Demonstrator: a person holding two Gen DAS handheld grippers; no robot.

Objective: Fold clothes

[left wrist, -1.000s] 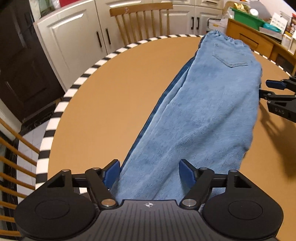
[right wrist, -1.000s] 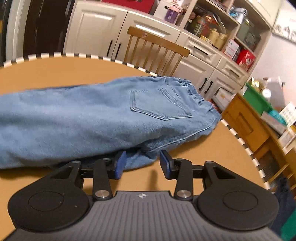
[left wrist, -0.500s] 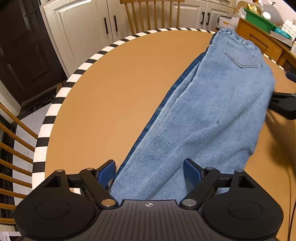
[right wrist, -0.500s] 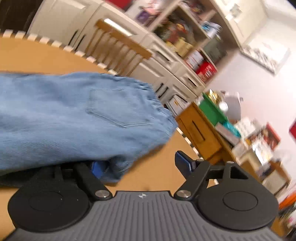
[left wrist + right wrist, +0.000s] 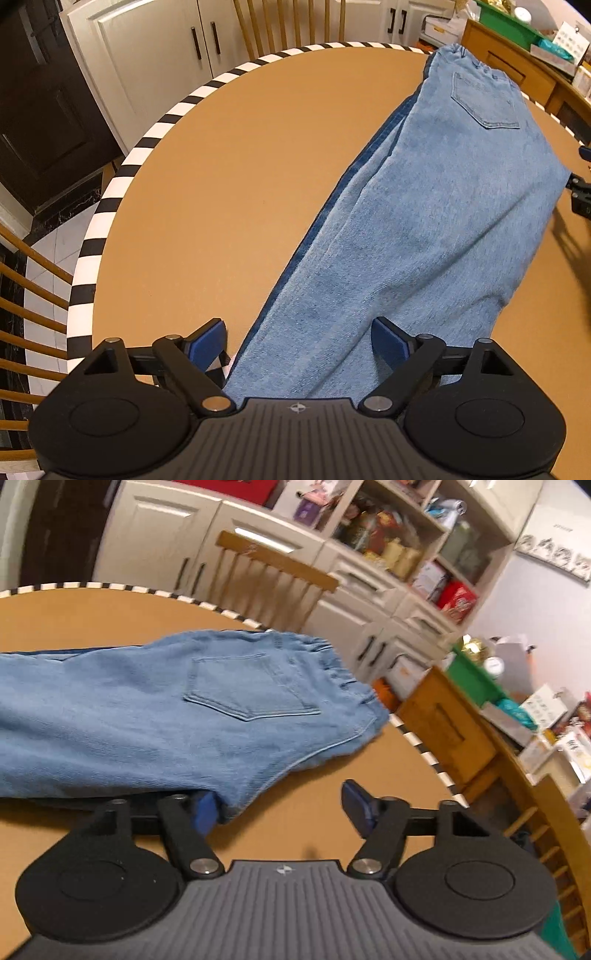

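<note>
Light blue jeans [image 5: 424,221] lie folded lengthwise on the round brown table [image 5: 221,184], back pocket [image 5: 484,99] up and waistband at the far end. My left gripper [image 5: 297,343] is open wide above the leg end; the leg lies between its pads without touching them. In the right wrist view the jeans [image 5: 147,720] stretch off to the left. My right gripper [image 5: 280,806] sits at the seat edge with its jaws closing. Its left pad touches the fabric edge, and only bare table [image 5: 314,775] lies between the pads. The right gripper [image 5: 580,192] also shows at the left wrist view's right edge.
The table has a black-and-white striped rim [image 5: 122,177]. Wooden chairs stand at the far side [image 5: 273,576] and at the left [image 5: 26,295]. White cabinets [image 5: 147,55] line the back. A wooden sideboard [image 5: 450,723] with a green tray [image 5: 476,679] stands close on the right.
My left jaws have spread wider around the leg end. My right gripper has shifted right along the seat edge, and its jaws stand wider than a second ago and narrower than half a second ago.
</note>
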